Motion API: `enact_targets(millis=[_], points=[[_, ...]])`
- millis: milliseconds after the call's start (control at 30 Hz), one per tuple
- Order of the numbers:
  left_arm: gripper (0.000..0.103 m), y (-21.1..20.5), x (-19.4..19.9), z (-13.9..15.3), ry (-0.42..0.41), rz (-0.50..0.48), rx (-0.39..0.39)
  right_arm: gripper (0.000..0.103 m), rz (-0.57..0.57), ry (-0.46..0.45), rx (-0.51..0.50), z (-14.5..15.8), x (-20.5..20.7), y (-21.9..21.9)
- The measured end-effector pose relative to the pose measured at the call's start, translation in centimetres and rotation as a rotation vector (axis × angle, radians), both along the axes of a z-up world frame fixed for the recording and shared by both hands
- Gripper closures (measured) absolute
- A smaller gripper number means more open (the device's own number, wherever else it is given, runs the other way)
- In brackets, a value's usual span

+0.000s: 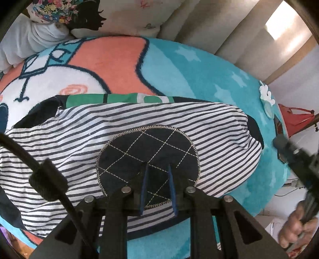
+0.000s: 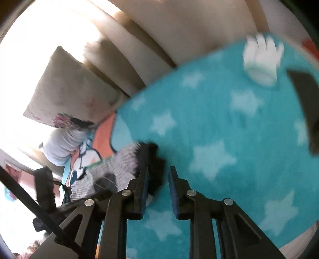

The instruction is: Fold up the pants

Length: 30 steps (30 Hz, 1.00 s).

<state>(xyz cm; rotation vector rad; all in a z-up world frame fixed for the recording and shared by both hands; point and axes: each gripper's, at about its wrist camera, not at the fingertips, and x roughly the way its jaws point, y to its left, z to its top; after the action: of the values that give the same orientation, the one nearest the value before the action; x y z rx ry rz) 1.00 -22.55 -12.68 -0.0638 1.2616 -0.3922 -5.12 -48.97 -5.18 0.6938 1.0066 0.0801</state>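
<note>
The navy-and-white striped cotton pants (image 1: 83, 143) lie in a folded bundle across a fluffy turquoise blanket with pale stars and a cartoon print in coral and white (image 1: 209, 83), which covers a bed. A round dark-navy knee patch quilted with cream diamond stitching (image 1: 147, 157) faces up on the top layer, and a strip of green-and-white fabric (image 1: 119, 98) peeks out from under the far edge of the bundle. The left gripper (image 1: 158, 179) points steeply down over that patch; its blue-padded jaws stand a little apart with the patch visible between them, and nothing is pinched in them. In the right wrist view, which is smeared by motion, the right gripper (image 2: 158, 179) hovers over bare blanket just past the dark end of the pants (image 2: 127, 159); its jaws are likewise slightly spread, and a dark fuzzy edge lies close to the left pad, though the blur makes it hard to say whether it touches. From the left wrist view, the person's hand (image 1: 297, 225) grips the right tool's handle at the lower right. At the head of the bed sit a cream pillow with a floral silhouette print (image 1: 95, 16) and a white bunched cloth (image 1: 31, 39) (both against pale pleated curtains).
</note>
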Motion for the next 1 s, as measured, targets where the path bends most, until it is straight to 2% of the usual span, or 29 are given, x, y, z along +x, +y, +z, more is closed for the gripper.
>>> enact_targets(millis=[100,200,267,367,533,633,800,933,1000], points=[[0.083,-0.6,-0.3,0.2,-0.025,-0.001,0.032,0.079,0.076,-0.020,0.009,0.7,1.4,1.5],[0.083,-0.9,-0.9,0.8,-0.058,-0.003,0.075,0.079,0.157,0.053,-0.022,-1.5,2.8,3.8],[0.083,-1.0,-1.4,1.4,-0.082,-0.006,0.104,0.078,0.200,0.122,-0.082,-3.6,3.3,4.9],[0.083,-1.1,-1.9,2.5,-0.125,-0.009,0.155,0.078,0.218,0.107,-0.105,-3.6,3.2,4.7],[0.082,-1.6,-2.2,4.3,-0.180,-0.010,0.213,0.068,0.176,0.072,-0.107,-1.8,2.4,2.8],[0.081,-2.3,-2.1,4.8,-0.196,-0.013,0.235,0.067,0.161,0.071,-0.106,-1.4,1.5,2.2],[0.081,-3.4,-1.8,4.8,-0.194,-0.026,0.251,0.065,0.137,0.095,-0.091,-1.6,0.1,1.1],[0.080,-4.4,-1.9,4.6,-0.191,-0.042,0.267,0.054,0.125,0.097,-0.078,-1.8,-0.6,0.8],[0.080,-4.8,-2.1,4.7,-0.191,-0.045,0.270,0.053,0.129,0.094,-0.070,-1.9,-0.8,0.7]])
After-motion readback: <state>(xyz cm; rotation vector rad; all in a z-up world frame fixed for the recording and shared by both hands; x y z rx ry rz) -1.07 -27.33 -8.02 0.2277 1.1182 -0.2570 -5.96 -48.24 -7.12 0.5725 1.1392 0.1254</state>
